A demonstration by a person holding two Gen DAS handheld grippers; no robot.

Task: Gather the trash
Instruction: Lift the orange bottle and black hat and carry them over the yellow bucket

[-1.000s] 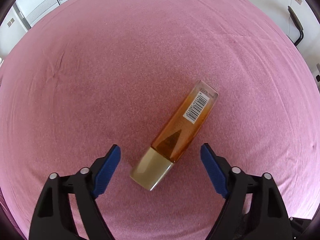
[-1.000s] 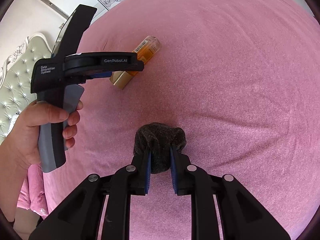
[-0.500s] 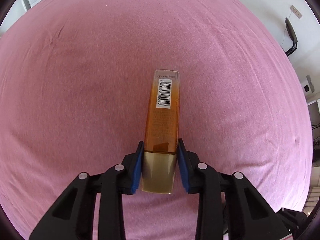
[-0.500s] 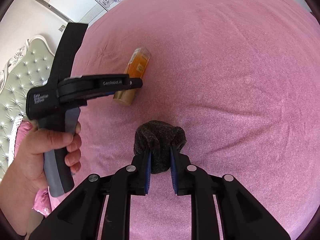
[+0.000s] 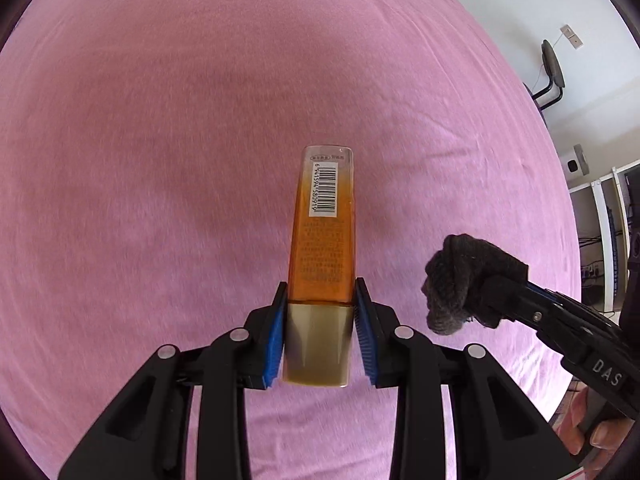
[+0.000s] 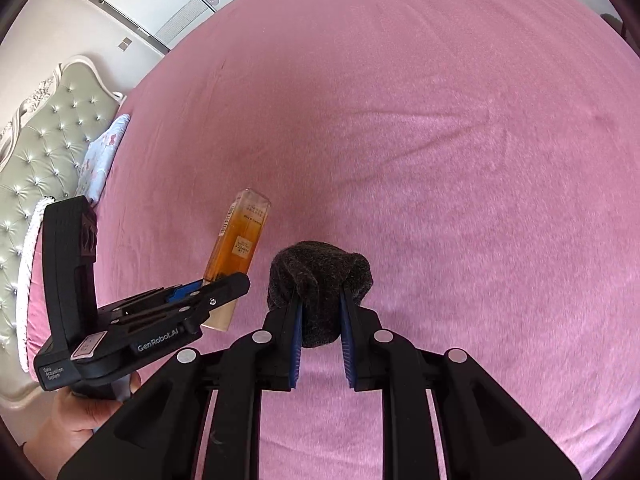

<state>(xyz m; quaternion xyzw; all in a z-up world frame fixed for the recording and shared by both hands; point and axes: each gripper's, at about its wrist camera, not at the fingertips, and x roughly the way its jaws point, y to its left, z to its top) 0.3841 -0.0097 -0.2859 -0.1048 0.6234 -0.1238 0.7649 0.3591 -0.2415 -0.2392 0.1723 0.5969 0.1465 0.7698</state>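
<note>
Trash here is two things, and we hold one in each of our tongs; the amber bottle (image 5: 323,240) sits in our left tongs (image 5: 322,336), whose blue pads (image 5: 275,344) press on either side of its pale gold cap (image 5: 318,346), so the bottle points away from us, lifted clear above the pink bed (image 5: 160,160); a white barcode label (image 5: 326,189) shows near its far end, with fine print below it that we cannot read; from the right wrist view the same bottle (image 6: 240,240) leans up and away out of the left tongs (image 6: 212,296), with a hand (image 6: 80,412) gripping the black handle underneath; the dark grey wad of fabric (image 6: 320,280) is pinched in our right tongs (image 6: 322,320), which are drawn in narrow on it, the wad bulging out past the tips; in the left wrist view that wad (image 5: 468,280) hangs just beside the bottle, to its right and not touching it, with the right tongs (image 5: 500,300) reaching in from the lower right edge; around both, the bed sheet lies smooth with a few faint creases; a tufted grey-green headboard (image 6: 44,152) and a floral pillow (image 6: 100,152) stand at the left of the right wrist view; a white wall (image 5: 520,0) and a black chair (image 5: 552,72) show beyond the bed at the upper right of the left wrist view.
</note>
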